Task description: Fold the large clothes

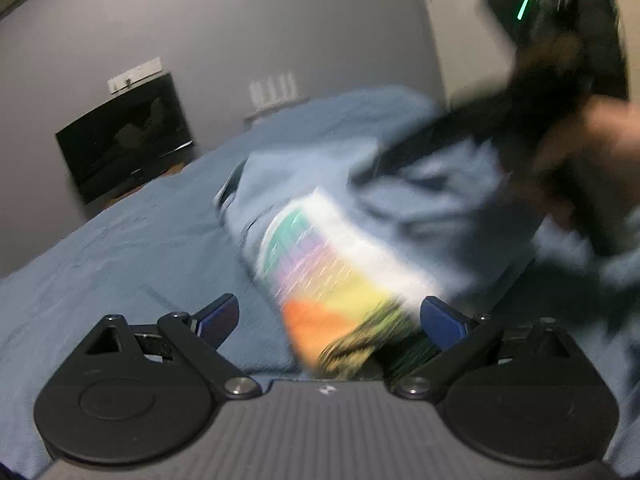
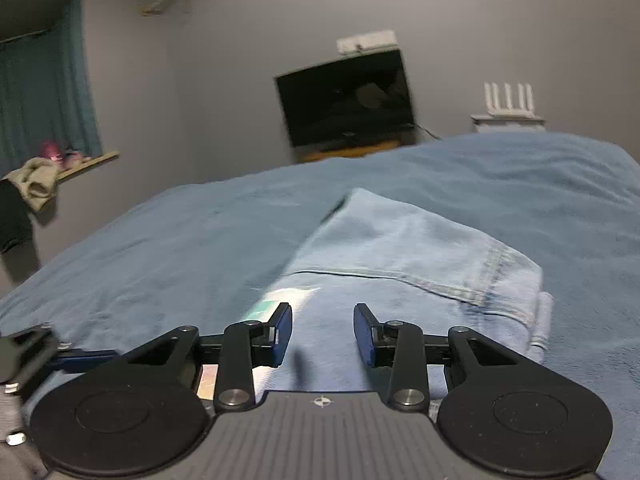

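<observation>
Here one folded pair of jeans lies ahead of two tools: left tool and right tool, both apart, gripping nothing.

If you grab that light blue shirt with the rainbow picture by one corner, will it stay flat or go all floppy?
Probably floppy: the light blue shirt with the rainbow print already bunches into soft folds on the blue bedcover. It looks thin, so likely light. It would probably drag and wrinkle rather than slide neatly.

right gripper: jaws apart, empty | over folded jeans | blue bedcover
</observation>
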Demonstrator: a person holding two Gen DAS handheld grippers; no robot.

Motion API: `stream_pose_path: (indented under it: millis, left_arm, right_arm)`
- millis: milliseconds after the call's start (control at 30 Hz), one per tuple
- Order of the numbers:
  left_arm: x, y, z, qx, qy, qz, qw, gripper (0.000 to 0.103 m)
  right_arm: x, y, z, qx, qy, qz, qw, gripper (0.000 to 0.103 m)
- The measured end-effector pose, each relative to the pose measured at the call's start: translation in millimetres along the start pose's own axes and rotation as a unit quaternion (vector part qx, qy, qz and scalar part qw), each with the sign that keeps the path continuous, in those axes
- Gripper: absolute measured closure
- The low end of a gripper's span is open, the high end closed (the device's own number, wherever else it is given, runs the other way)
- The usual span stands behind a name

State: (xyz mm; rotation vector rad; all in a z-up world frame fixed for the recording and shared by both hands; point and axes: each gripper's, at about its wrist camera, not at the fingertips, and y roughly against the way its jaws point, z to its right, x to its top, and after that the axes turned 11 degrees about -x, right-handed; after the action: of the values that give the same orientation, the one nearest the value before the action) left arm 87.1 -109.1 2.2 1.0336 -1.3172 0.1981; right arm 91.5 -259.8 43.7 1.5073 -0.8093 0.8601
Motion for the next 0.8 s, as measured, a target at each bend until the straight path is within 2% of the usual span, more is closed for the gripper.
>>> stream_pose_path:
  millis: [67, 200, 300, 367, 400, 500, 667, 733, 800]
  left_arm:
    - [5.5, 2.3, 2.8, -0.016, 0.023, 0.014, 0.9995, 0.004]
    - [8.5, -12.3, -8.7, -0.022, 0.083, 0.019, 0.9961, 0.004]
    - [7.4, -26.7, -26.5, -0.012, 0.129, 0.014, 0.9915, 0.004]
    - [4.7, -33.8, -35.9, -0.011, 0.156, 0.014, 0.9875, 0.004]
    - [2.7, -36.4, -39.6, -0.009, 0.167, 0.015, 0.9857, 0.004]
    - [-0.7, -45.2, -46.3, -0.013, 0.185, 0.017, 0.9826, 0.004]
    - [-12.0, -55.5, -55.0, -0.025, 0.204, 0.01, 0.9786, 0.004]
    - [-18.2, -62.2, -62.7, -0.039, 0.22, 0.013, 0.9746, 0.004]
    - [-24.4, -66.8, -69.6, -0.056, 0.239, 0.014, 0.9693, 0.002]
  right_arm:
    - [-7.4, -22.3, 2.5, -0.01, 0.007, -0.041, 0.999, 0.069]
    - [-14.4, -35.1, 10.6, 0.006, -0.026, -0.048, 0.999, 0.069]
    - [-6.3, -30.8, 13.6, 0.015, -0.048, -0.06, 0.997, 0.068]
    - [3.9, -21.0, 17.1, 0.028, -0.061, -0.041, 0.997, 0.063]
    - [12.0, -15.5, 14.3, 0.034, -0.055, -0.018, 0.998, 0.06]
    - [42.7, -23.7, -4.5, 0.012, -0.002, 0.019, 1.0, 0.058]
    - [100.8, -101.6, -30.2, -0.019, 0.0, 0.023, 1.0, 0.065]
    - [113.5, -136.1, -40.9, -0.038, 0.012, 0.011, 0.999, 0.072]
    - [118.3, -172.5, -48.4, -0.06, 0.018, -0.016, 0.998, 0.074]
